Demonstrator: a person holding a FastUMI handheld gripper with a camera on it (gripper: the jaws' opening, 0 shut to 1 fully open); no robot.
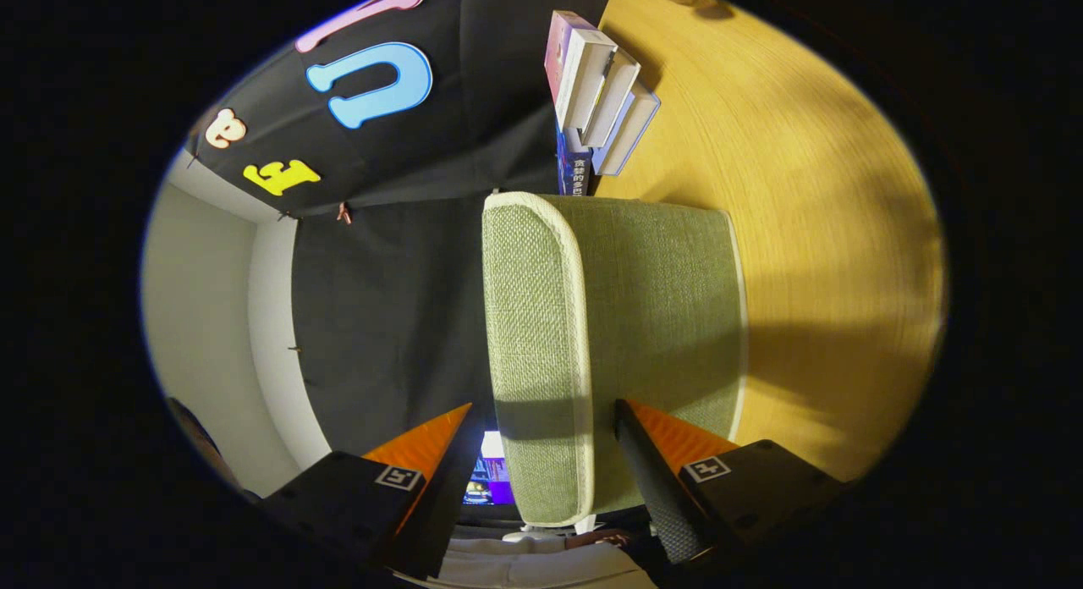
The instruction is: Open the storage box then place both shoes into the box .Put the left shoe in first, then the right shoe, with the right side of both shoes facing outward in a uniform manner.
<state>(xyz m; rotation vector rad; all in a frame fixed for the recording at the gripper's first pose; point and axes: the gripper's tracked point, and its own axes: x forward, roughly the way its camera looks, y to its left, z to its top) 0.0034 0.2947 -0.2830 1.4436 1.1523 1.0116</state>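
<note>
- Nearest the camera, the gripper (541, 424) has its two wedge-shaped fingers spread wide, one to either side of the storage box's edge; neither finger clearly presses on it.
- Each finger carries a dark block with a small square marker on it.
- Between the fingers and reaching beyond them sits the storage box (609, 335), a green woven-fabric box with rounded corners and pale piping along its rim.
- Its lid (529, 335) appears closed, so its contents cannot be told.
- The view is rolled sideways: the box rests on a wooden table (829, 233) of light yellow grain, lying to the right of the box in this view.
- Far past the box, a small stack of books (596, 98) rests on the table close to the booth's black cloth wall (389, 301); their covers are pale, with one darker spine beneath.
- Left of the cloth is a plain pale wall (203, 318) with a white corner strip.
- Something pale lies just below the fingers, too cut off to identify.
</note>
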